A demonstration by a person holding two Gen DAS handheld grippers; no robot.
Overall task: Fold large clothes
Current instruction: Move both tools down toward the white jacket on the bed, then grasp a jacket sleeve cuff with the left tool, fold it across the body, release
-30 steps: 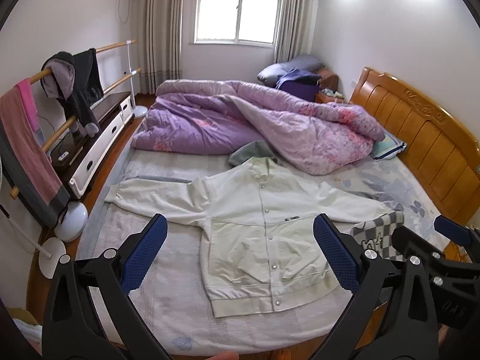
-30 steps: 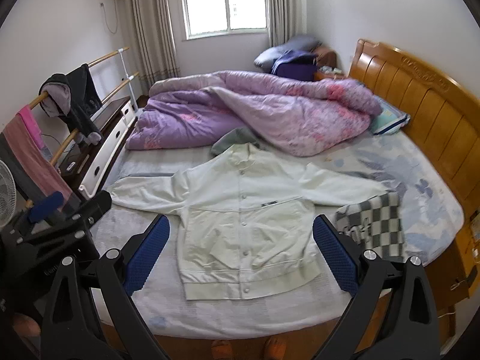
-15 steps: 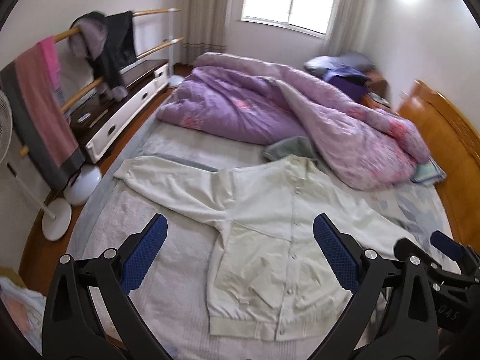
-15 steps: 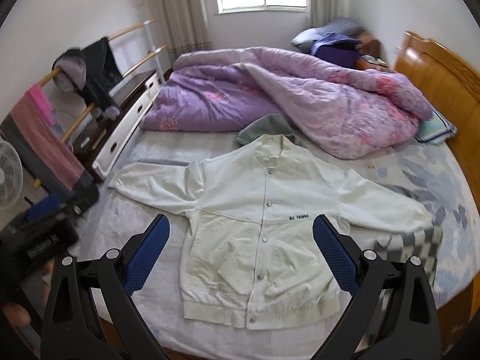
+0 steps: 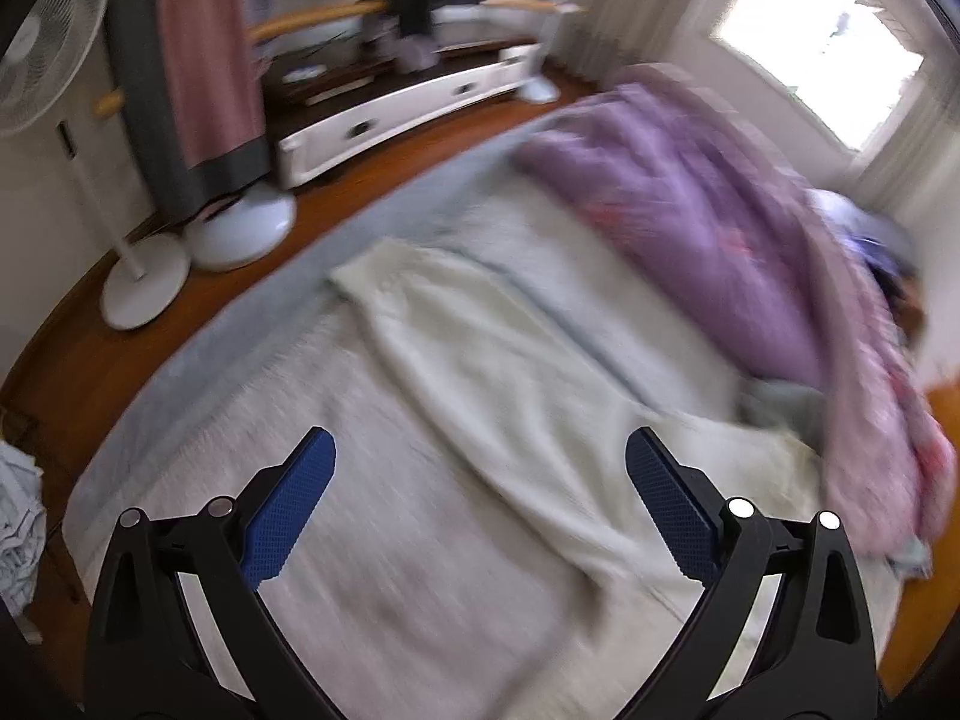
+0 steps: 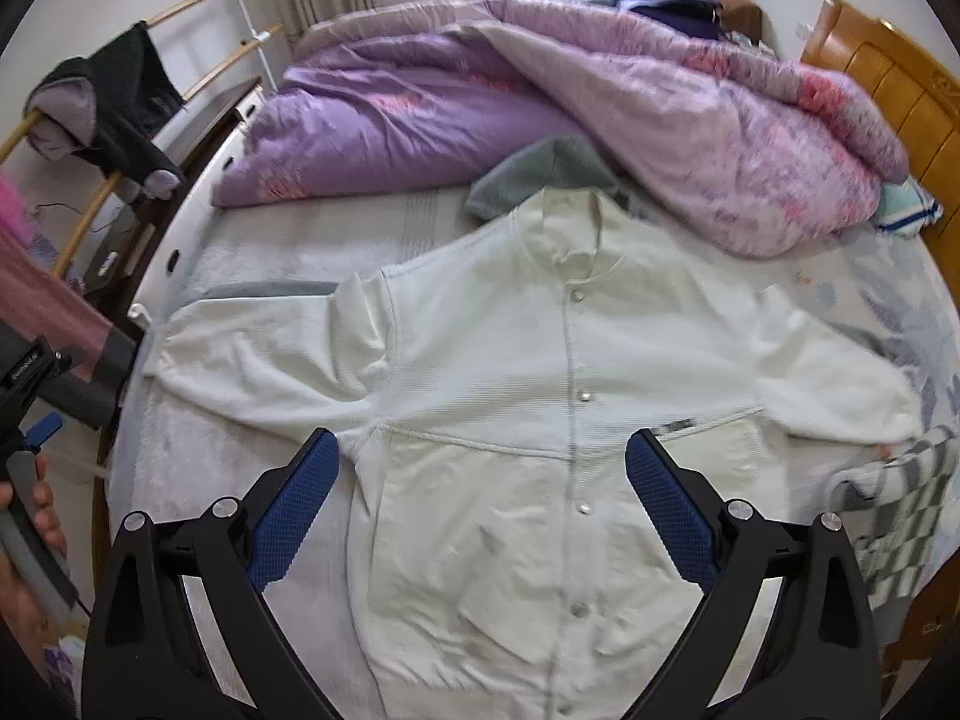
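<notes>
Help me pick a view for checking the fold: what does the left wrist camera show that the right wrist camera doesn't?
Only the left wrist view, blurred, shows the white standing fan and round white floor bases.

Only the right wrist view shows the cream snap-button jacket's collar and front, the grey-and-white checkered cloth and the wooden headboard.

Both show the jacket's outstretched sleeve, the purple quilt, and open blue-padded fingers.
</notes>
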